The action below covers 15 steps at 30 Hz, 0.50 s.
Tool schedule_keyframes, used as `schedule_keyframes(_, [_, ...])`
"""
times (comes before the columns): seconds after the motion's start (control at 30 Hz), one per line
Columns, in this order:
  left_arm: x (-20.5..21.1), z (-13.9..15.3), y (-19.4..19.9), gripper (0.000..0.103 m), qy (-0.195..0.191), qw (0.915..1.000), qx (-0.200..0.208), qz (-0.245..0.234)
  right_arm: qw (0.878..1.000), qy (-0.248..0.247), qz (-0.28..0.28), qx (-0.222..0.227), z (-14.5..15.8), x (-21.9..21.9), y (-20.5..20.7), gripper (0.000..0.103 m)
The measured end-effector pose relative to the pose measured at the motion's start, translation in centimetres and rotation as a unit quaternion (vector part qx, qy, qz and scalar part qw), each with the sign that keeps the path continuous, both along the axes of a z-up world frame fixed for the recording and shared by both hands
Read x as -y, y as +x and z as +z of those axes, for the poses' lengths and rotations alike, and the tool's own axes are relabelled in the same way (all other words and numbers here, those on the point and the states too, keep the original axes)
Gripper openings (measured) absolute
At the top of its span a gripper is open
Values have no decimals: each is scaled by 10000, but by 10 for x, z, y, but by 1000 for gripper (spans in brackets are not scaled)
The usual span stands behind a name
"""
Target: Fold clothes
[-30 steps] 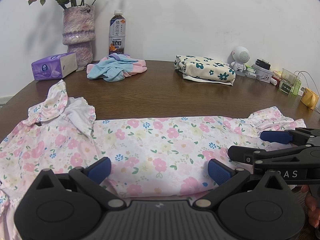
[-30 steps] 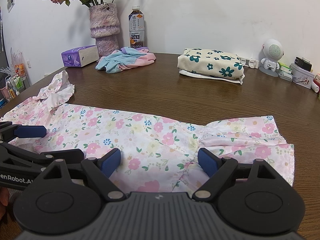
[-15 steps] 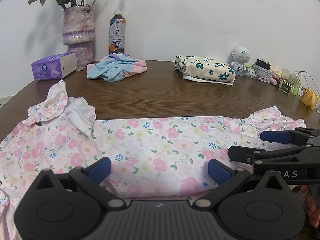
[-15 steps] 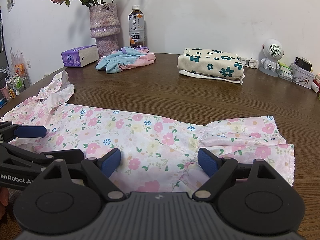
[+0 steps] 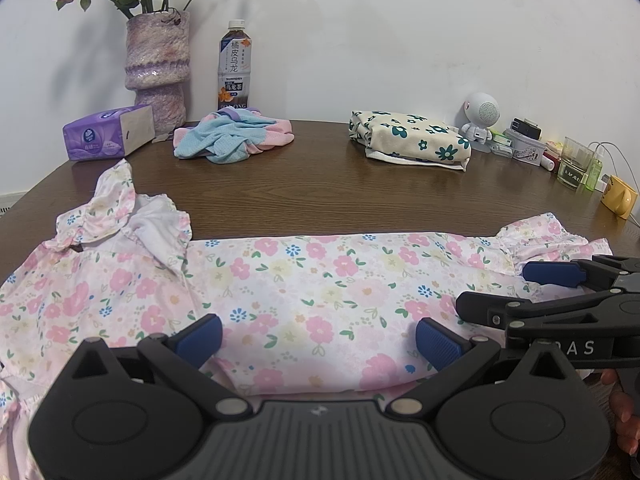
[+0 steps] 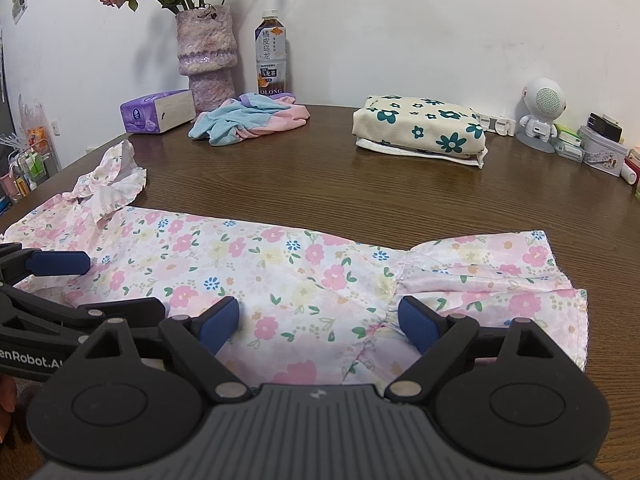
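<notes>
A pink floral dress (image 5: 320, 276) lies flat across the brown table (image 5: 320, 184), folded into a long strip with its ruffled collar at the left. My left gripper (image 5: 318, 340) hovers open over the strip's near edge, with cloth below its blue pads but none pinched. My right gripper (image 6: 320, 325) stands wide and its jaws are opening slightly, above the dress (image 6: 280, 264) near the gathered hem, with nothing pressed between the pads. Each gripper shows at the side of the other's view, the right gripper (image 5: 540, 292) and the left gripper (image 6: 60, 280).
At the back are a folded cream cloth with green flowers (image 5: 412, 140), a crumpled blue and pink garment (image 5: 232, 140), a purple tissue pack (image 5: 108, 132), a vase (image 5: 158, 64) and a tea bottle (image 5: 235, 68). Small items and a yellow mug (image 5: 620, 200) crowd the far right.
</notes>
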<state>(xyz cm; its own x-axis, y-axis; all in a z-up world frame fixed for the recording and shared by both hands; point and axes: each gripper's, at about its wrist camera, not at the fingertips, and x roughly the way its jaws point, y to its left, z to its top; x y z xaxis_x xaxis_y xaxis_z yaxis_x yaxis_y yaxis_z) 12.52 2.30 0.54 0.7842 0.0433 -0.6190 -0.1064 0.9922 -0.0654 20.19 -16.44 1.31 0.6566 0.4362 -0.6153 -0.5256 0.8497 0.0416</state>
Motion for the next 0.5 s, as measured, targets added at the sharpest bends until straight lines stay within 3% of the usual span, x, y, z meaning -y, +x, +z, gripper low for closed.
schedule_keyframes(0.3, [0, 0, 0, 103, -7, 10000, 4, -2, 10000, -5, -14, -2, 0, 0, 0, 90])
schedule_keyframes(0.5, [-2, 0, -1, 103, -48, 10000, 38, -21, 9999, -10, -109, -45, 0, 2, 3, 99])
